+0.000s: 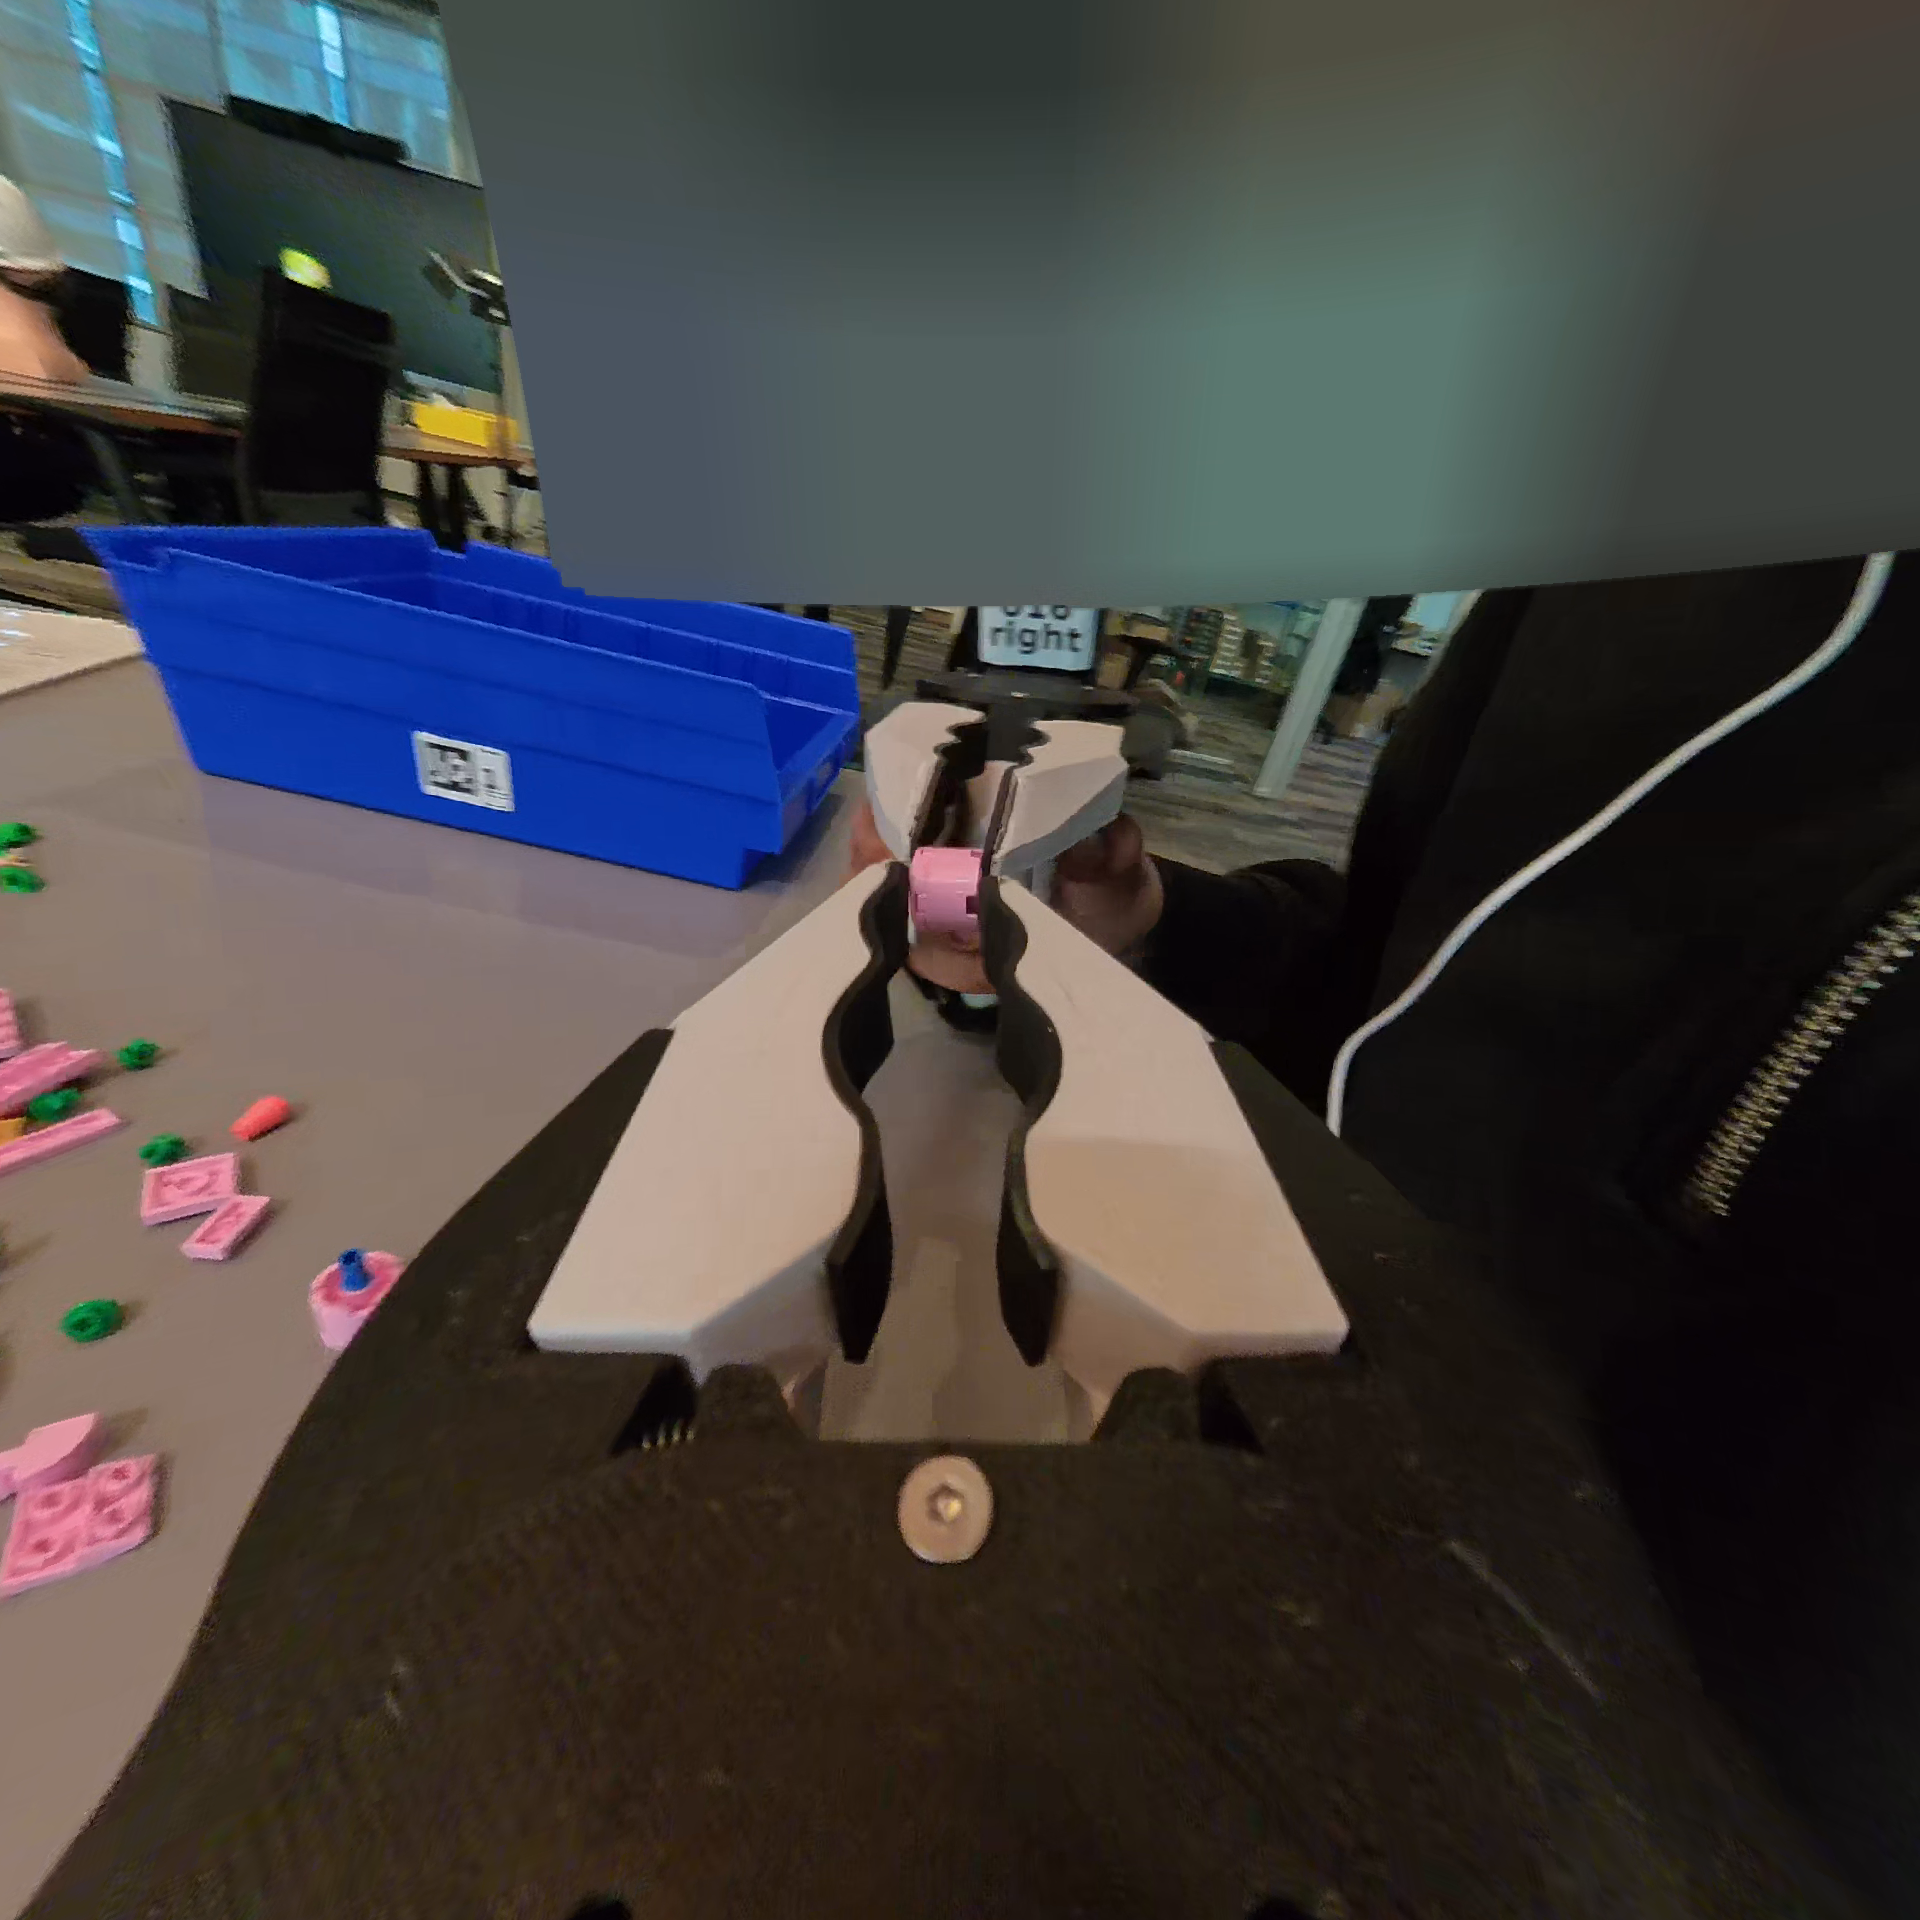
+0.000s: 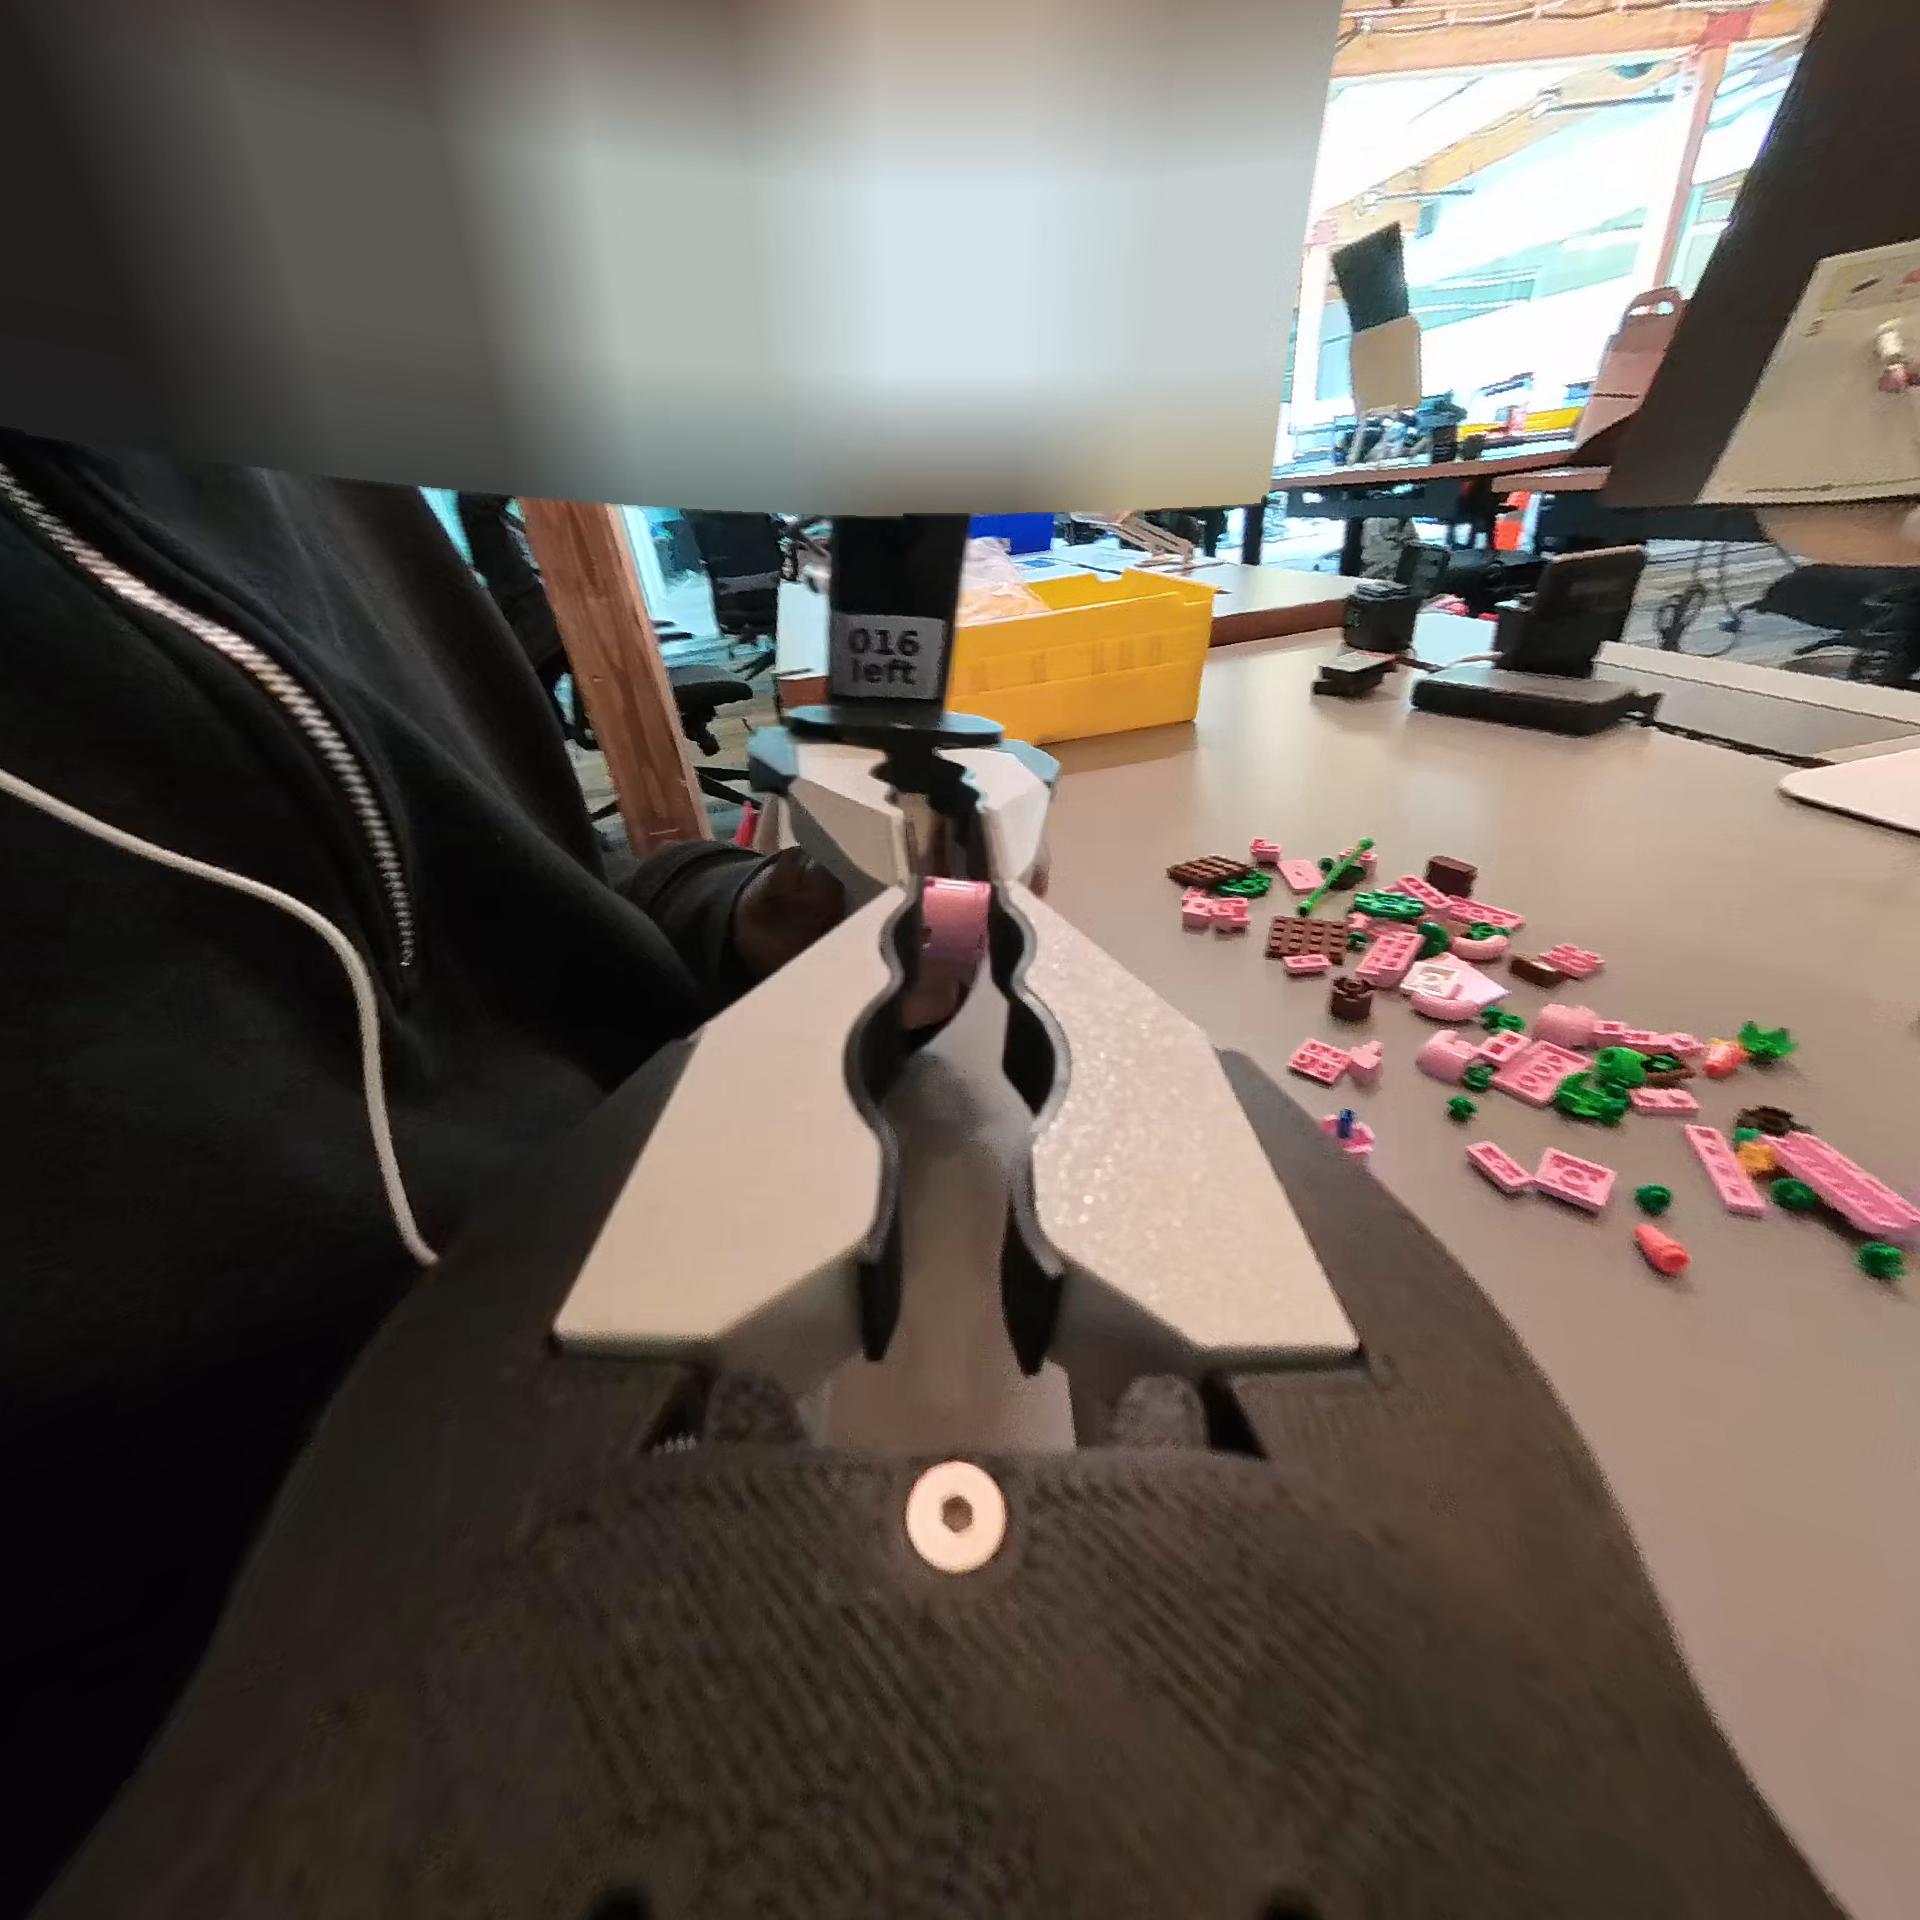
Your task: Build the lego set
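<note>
Pink round brick (image 1: 943,885), one, pinched tip-to-tip by two tools, left tool (image 1: 943,891) and right tool (image 2: 951,914).

Even indoor light, bright windows behind, soft motion blur, wide-angle edge bending.

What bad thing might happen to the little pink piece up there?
Both grippers, left gripper and right gripper, pinch the small pink piece by their very tips, raised off the table. It might pop out and fall. It could then land among the loose bricks, where it would be hard to spot.
</note>
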Action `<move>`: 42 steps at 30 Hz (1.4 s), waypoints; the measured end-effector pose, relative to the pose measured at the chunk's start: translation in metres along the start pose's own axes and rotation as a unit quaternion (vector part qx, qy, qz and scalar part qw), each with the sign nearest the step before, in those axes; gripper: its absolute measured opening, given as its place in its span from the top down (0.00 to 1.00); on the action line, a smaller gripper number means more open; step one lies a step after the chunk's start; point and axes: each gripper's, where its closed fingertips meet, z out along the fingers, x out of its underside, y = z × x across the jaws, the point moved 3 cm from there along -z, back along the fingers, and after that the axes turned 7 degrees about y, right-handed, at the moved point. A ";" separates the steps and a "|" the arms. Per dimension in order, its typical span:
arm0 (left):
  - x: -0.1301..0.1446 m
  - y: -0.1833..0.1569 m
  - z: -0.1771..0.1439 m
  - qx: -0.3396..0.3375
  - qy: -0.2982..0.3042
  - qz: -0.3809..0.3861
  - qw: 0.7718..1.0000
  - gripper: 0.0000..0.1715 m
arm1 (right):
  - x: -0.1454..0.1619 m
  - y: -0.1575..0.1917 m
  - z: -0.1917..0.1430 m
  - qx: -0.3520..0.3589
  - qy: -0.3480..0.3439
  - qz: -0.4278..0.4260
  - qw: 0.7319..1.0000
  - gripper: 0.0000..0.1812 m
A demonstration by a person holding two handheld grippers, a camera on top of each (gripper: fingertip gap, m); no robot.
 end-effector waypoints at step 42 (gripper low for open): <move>0.032 0.022 0.006 -0.108 0.148 0.061 0.981 0.76 | 0.097 -0.045 0.009 0.016 0.236 0.398 0.886 0.94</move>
